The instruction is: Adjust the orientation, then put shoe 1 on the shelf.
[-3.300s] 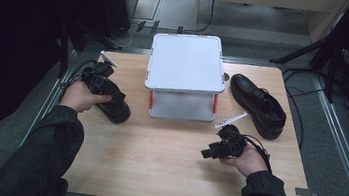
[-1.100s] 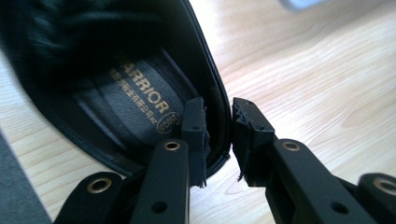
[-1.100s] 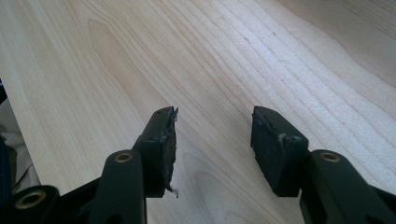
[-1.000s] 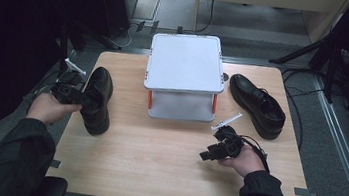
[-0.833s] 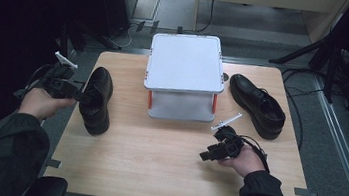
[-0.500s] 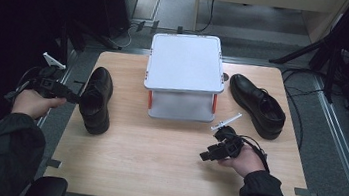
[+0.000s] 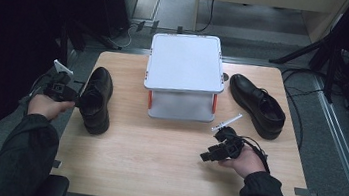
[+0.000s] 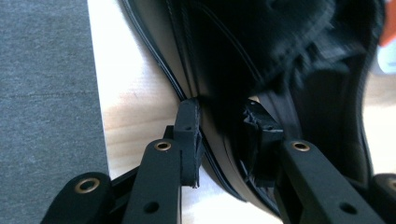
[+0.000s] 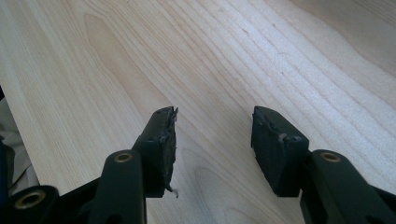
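On the wooden table [image 7: 154, 161], the left gripper's [image 8: 223, 135] jaws have just been opening around the left black shoe's [image 7: 97, 98] collar, apparently releasing it, while the right gripper [image 9: 212, 135] gapes empty.

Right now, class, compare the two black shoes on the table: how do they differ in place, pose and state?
The left shoe lies at the table's left edge, running near to far; the right shoe lies right of the white stand, set diagonally. The left shoe's side wall sits between the jaws of the left gripper, which have just been opening; the right shoe is untouched. Both are black lace-ups resting on their soles.
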`<action>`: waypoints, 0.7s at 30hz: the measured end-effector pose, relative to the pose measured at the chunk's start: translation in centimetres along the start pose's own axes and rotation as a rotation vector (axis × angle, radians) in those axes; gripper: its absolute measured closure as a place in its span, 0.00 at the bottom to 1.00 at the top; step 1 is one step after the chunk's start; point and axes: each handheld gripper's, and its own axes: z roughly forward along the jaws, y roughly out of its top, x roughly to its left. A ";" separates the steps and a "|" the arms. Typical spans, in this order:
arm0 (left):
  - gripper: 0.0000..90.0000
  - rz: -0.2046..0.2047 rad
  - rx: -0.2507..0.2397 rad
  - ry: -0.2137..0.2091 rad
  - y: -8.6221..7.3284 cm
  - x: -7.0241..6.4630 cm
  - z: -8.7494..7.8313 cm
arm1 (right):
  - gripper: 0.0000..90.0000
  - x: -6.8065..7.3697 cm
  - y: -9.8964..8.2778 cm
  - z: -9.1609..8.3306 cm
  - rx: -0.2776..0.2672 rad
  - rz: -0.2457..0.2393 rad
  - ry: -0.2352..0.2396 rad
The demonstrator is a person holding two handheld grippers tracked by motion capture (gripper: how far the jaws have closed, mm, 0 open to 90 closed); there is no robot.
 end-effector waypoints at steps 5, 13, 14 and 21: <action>0.76 -0.001 0.017 0.026 0.6 -0.3 0.6 | 0.57 -0.1 -0.3 -0.1 0.000 0.011 -0.009; 0.85 -0.035 0.038 0.034 1.0 -0.1 0.8 | 0.57 -0.2 -0.5 -0.2 -0.003 0.015 -0.017; 0.86 -0.045 0.034 0.039 1.0 0.0 0.7 | 0.57 -0.2 -0.5 -0.2 -0.002 0.016 -0.017; 0.92 -0.107 0.052 0.013 1.5 0.6 0.0 | 0.57 -0.2 -0.4 -0.2 -0.005 0.017 -0.012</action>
